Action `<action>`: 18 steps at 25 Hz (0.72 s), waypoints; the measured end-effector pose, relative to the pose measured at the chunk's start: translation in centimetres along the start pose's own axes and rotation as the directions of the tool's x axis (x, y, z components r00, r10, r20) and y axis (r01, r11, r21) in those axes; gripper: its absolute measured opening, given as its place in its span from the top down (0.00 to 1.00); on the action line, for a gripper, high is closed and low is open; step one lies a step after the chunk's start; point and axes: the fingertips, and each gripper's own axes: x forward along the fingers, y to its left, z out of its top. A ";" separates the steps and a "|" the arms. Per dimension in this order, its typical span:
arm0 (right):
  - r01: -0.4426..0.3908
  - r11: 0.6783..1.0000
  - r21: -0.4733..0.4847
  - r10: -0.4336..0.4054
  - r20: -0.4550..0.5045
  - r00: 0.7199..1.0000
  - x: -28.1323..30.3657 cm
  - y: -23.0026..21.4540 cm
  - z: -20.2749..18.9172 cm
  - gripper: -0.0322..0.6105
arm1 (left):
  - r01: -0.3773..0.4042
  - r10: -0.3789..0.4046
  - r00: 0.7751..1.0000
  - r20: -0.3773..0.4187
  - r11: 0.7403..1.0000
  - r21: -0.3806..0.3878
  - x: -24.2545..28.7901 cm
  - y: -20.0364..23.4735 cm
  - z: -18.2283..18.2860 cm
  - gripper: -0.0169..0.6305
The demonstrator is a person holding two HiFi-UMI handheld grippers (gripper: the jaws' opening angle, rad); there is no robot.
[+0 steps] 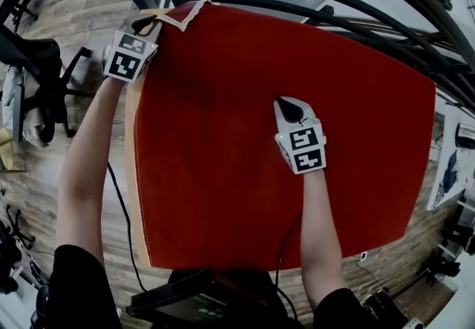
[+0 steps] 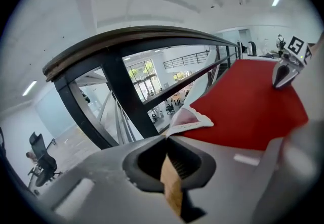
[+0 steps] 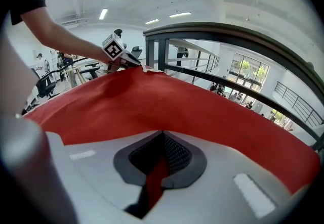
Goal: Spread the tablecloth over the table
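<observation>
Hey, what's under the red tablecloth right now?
A wooden table: only a tan strip shows along its left edge. The tablecloth covers the rest, so anything else beneath cannot be seen.

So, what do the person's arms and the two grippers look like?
Both arms are bare below short black sleeves. The left gripper and right gripper are alike: pale grey bodies, dark pointed jaws, and a white cube with black square markers. A thin black cable runs beside each arm.

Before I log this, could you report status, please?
Left gripper at folded corner of tablecloth, grip unclear. Right gripper shut, tips on its middle. Nothing obstructing.
</observation>
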 end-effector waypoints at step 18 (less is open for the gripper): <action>0.007 1.000 -0.015 -0.007 0.003 1.000 0.3 0.1 0.1 0.94 | -0.071 0.108 0.985 0.135 0.965 -0.253 -7.1 2.2 0.6 0.96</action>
